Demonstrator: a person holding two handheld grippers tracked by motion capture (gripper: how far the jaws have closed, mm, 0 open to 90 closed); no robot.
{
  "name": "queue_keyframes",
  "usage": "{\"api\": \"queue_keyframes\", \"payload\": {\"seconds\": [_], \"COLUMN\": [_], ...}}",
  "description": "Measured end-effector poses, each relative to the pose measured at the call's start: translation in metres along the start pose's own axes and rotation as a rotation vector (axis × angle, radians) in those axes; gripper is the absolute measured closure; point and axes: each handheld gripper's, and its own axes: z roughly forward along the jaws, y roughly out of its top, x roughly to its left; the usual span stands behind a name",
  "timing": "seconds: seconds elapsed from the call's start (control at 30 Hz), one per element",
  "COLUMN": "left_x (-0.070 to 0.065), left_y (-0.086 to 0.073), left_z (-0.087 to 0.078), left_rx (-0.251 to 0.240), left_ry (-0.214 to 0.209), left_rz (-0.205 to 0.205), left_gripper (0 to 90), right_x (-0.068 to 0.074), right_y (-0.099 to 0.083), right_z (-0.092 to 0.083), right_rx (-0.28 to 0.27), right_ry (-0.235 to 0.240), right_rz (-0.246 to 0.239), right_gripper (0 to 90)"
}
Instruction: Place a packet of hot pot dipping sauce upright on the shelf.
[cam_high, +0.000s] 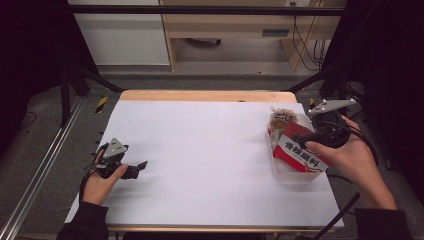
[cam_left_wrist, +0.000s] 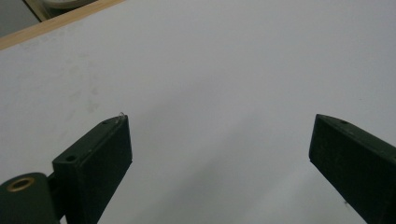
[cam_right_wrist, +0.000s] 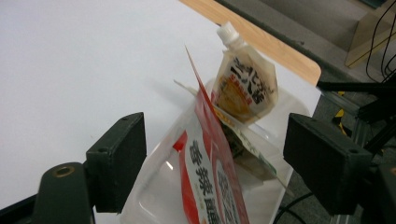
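Note:
A red-and-white snack packet (cam_high: 300, 152) stands on edge in a clear plastic tray (cam_high: 280, 172) at the table's right. Behind it in the tray leans a spouted pouch (cam_high: 281, 119) with a white cap. My right gripper (cam_high: 301, 138) hovers just over the packet, held in a hand coming from the right. In the right gripper view the jaws stand wide apart, with the packet (cam_right_wrist: 210, 172), the pouch (cam_right_wrist: 245, 86) and the tray (cam_right_wrist: 154, 186) beyond them; the right gripper (cam_right_wrist: 215, 122) is open and its pads touch nothing. My left gripper (cam_high: 139, 168) rests low at the table's left, open (cam_left_wrist: 222, 120) over bare white surface.
A white sheet (cam_high: 200, 150) covers the table, with a wooden strip (cam_high: 200, 95) along the far edge. The tray sits close to the right edge. Black frame bars (cam_high: 75, 75) and cables stand beyond the table's corners.

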Motion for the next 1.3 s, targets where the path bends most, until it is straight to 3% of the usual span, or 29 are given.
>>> {"api": "queue_keyframes", "payload": {"seconds": [0.6,0.97,1.3], "left_x": [0.001,0.001,0.001], "left_y": [0.000,0.000,0.000], "left_z": [0.000,-0.001,-0.001], "left_rx": [0.002,0.001,-0.006], "left_ry": [0.006,0.006,0.005], "left_rz": [-0.003,0.000,-0.002], "left_gripper": [6.0,5.9,5.8], "right_x": [0.036,0.069,0.098], "right_y": [0.049,0.081,0.092], "right_z": [0.001,0.006,0.030], "right_rx": [-0.116,-0.234,-0.259], "right_ry": [-0.062,-0.039,0.000], "right_rz": [-0.010,0.014,0.007], "right_gripper": [16.9,15.3,14.0]}}
